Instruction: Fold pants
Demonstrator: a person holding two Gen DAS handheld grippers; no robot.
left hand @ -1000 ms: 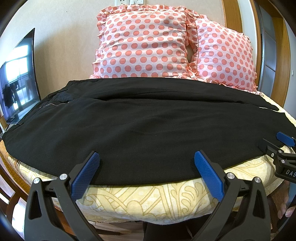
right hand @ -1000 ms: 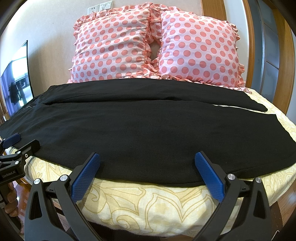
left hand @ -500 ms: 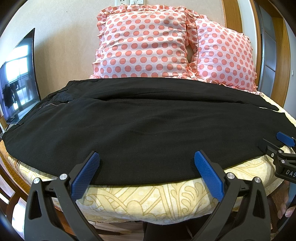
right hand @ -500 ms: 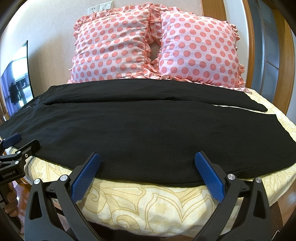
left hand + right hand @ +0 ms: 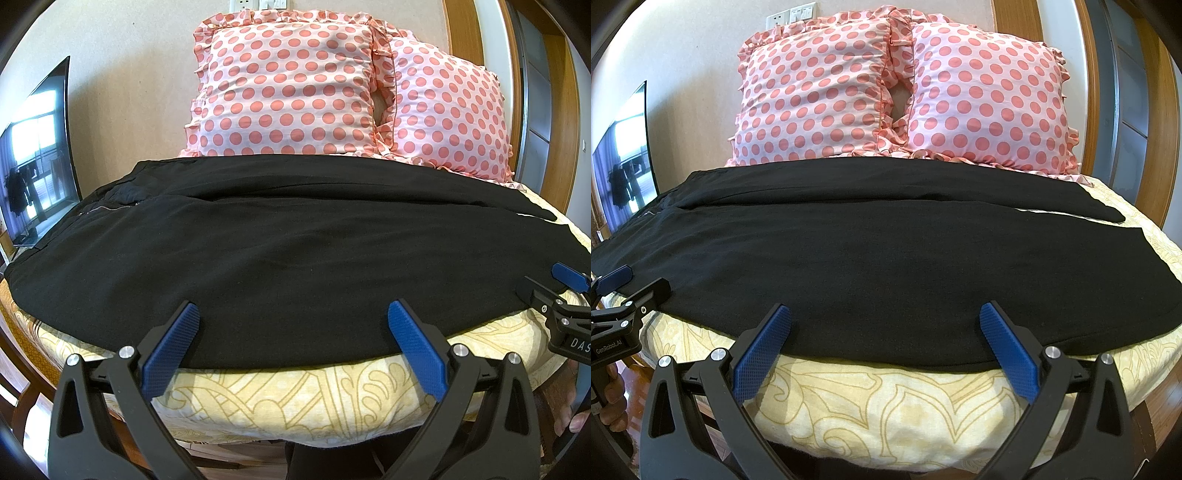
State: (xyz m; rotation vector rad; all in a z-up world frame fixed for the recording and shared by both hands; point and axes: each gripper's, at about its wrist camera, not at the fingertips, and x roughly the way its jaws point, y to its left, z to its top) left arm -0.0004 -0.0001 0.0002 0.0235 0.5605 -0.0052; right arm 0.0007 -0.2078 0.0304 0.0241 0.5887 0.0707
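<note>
Screen [image 5: 37, 147]: a dark television was seen at the far left, beside the wall; a window was reflected in it.
Pants [image 5: 288, 251]: black pants were laid flat across the bed from left to right; the waist and zip were placed at the left, the leg ends at the right; one leg was seen lying behind the other, not yet stacked.
Left gripper [image 5: 291, 328]: its blue pads were held spread wide at the near hem; nothing was pinched, and contact with the cloth could not be told.
Bedcover [image 5: 295, 398]: a yellow patterned cover was left showing below the near hem.
Right gripper [image 5: 882, 328]: it was likewise held spread at the near edge, toward the leg ends; nothing was gripped.
Pillows [image 5: 897, 96]: two pink spotted pillows were propped upright behind the pants, against the wall.
Change: nothing was found shifted against the pictures of a second before; neither gripper nor cloth was moved.
Meaning: folding was judged not begun; a grasp of the near hem by both grippers was judged the likely first step, so that the near leg could be laid over the far one.
</note>
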